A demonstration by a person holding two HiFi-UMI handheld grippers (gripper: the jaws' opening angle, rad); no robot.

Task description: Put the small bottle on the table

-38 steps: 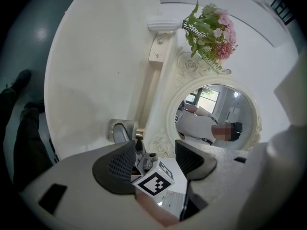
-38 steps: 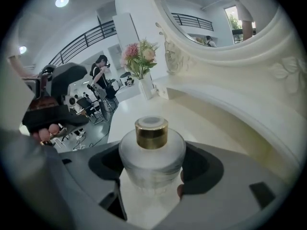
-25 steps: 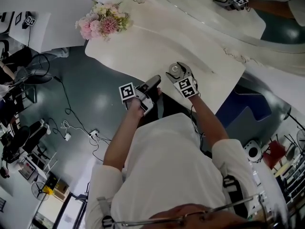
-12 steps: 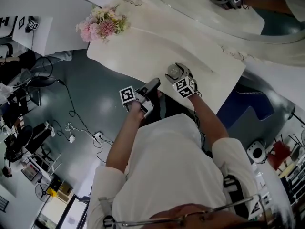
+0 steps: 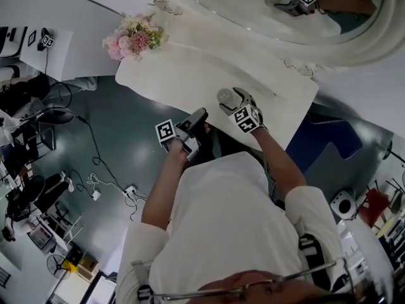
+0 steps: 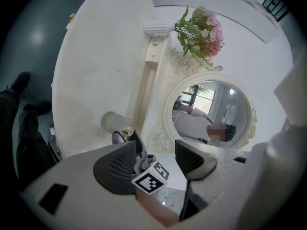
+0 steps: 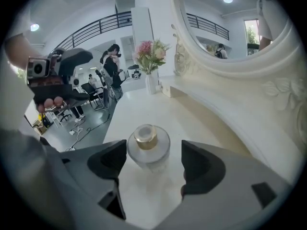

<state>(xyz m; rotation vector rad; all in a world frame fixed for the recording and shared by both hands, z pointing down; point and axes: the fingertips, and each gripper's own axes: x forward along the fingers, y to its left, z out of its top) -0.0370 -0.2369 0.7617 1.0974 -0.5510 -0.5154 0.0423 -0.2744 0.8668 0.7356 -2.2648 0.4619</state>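
The small, round clear-glass bottle with gold cap (image 7: 147,146) stands on the white bench (image 7: 144,110) between the fingers of the right gripper (image 7: 153,160), which have just been opening and stand spread off it, while the left gripper (image 6: 156,151) has its fingers spread and empty; the bottle is probably light, rigid, slick and breakable, best pinched across its belly.
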